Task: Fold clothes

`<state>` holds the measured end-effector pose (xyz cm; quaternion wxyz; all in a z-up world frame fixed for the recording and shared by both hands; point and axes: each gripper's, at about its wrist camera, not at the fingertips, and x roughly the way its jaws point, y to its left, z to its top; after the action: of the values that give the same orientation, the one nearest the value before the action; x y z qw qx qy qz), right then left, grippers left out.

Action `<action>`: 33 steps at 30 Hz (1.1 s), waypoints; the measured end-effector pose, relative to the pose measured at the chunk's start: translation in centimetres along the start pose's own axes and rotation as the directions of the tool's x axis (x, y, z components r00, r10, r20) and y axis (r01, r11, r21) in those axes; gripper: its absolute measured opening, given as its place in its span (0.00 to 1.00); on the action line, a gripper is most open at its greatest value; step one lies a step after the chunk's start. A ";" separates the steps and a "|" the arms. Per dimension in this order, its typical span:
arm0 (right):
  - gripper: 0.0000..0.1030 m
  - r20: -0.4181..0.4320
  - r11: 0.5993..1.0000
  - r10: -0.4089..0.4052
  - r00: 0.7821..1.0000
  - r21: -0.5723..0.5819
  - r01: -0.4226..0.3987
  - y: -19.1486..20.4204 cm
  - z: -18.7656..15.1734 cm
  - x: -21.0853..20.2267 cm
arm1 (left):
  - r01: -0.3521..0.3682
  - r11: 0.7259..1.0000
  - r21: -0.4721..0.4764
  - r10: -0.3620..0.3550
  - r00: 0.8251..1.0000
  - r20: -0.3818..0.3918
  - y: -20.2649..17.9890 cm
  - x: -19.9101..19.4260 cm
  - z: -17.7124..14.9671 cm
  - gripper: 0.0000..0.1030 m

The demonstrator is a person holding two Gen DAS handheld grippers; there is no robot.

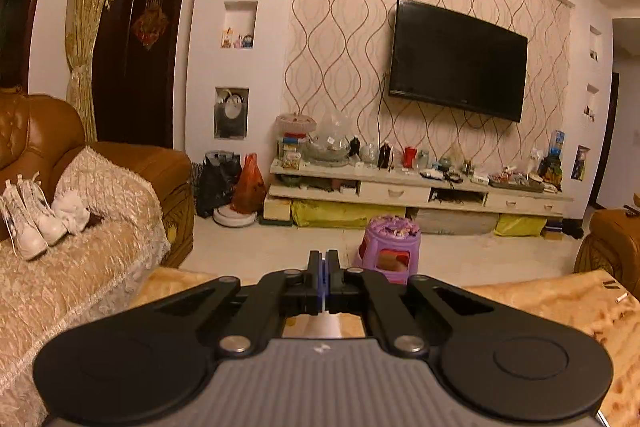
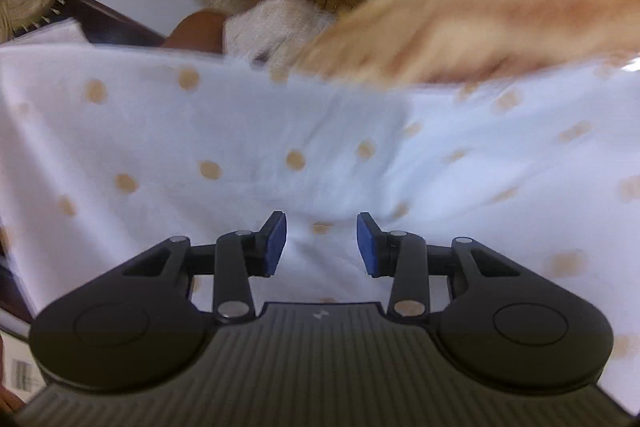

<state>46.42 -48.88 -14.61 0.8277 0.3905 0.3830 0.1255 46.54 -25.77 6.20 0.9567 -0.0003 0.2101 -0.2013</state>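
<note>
A white garment with tan polka dots (image 2: pixel 224 131) fills the right wrist view, spread wide and slightly creased. My right gripper (image 2: pixel 322 245) hovers over it, open; the blue pads (image 2: pixel 276 247) stand apart and press on nothing, with cloth lying beyond the gap. In the left wrist view my left gripper (image 1: pixel 324 259) is shut, and a thin white edge shows pinched between its pads. A strip of white cloth (image 1: pixel 329 325) hangs just below the fingers. This gripper is raised above the golden tabletop (image 1: pixel 560 307) and points across the room.
A brown leather sofa (image 1: pixel 132 163) with a lace cover sits left, with white boots (image 1: pixel 32 223) on it. A purple stool (image 1: pixel 390 247) stands past the table's far edge. A cluttered TV stand (image 1: pixel 420 187) lines the far wall. The tabletop (image 2: pixel 480 7) shows blurred beyond the garment.
</note>
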 end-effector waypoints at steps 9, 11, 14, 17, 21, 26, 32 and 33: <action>0.44 0.037 0.918 -0.396 0.918 0.060 0.393 -11.1 1.9 -10.4 | 0.061 0.997 0.043 -0.056 0.993 -0.101 -3.2 2.3 -5.5 0.00; 0.44 0.022 0.932 -0.357 0.934 0.082 0.354 -12.1 1.6 -10.2 | 0.070 0.997 0.033 -0.065 0.990 -0.124 -3.5 2.6 -6.9 0.00; 0.44 0.014 0.949 -0.312 0.950 0.053 0.311 -11.5 1.1 -7.8 | 0.068 0.998 0.000 -0.067 0.985 -0.159 -3.2 3.0 -9.0 0.00; 0.02 0.040 0.935 -0.350 0.936 -0.041 0.351 -8.9 0.0 -6.9 | 0.050 0.997 -0.054 -0.060 0.979 -0.196 -1.5 3.3 -11.2 0.00; 0.02 0.113 0.956 -0.287 0.951 -0.024 0.291 -4.1 -0.1 -6.0 | 0.000 0.982 -0.188 -0.041 0.976 -0.215 2.8 3.0 -14.0 0.00; 0.06 -0.014 0.983 -0.101 0.995 -0.156 0.098 5.3 -1.0 0.4 | -0.088 0.935 -0.343 0.008 0.973 -0.229 8.4 2.0 -17.3 0.00; 0.33 -0.137 0.961 -0.023 0.990 -0.277 -0.016 10.4 -3.2 2.4 | -0.086 0.924 -0.372 -0.012 0.967 -0.253 11.5 1.2 -18.9 0.01; 0.34 -0.103 0.969 -0.023 0.994 -0.248 -0.003 9.1 -2.8 1.1 | -0.075 0.925 -0.371 -0.023 0.967 -0.253 11.6 1.3 -19.0 0.01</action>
<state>45.91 -40.78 -9.59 0.8493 0.2752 0.4091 0.1886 44.47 -14.01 -12.62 0.9067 -0.1561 0.3651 -0.1425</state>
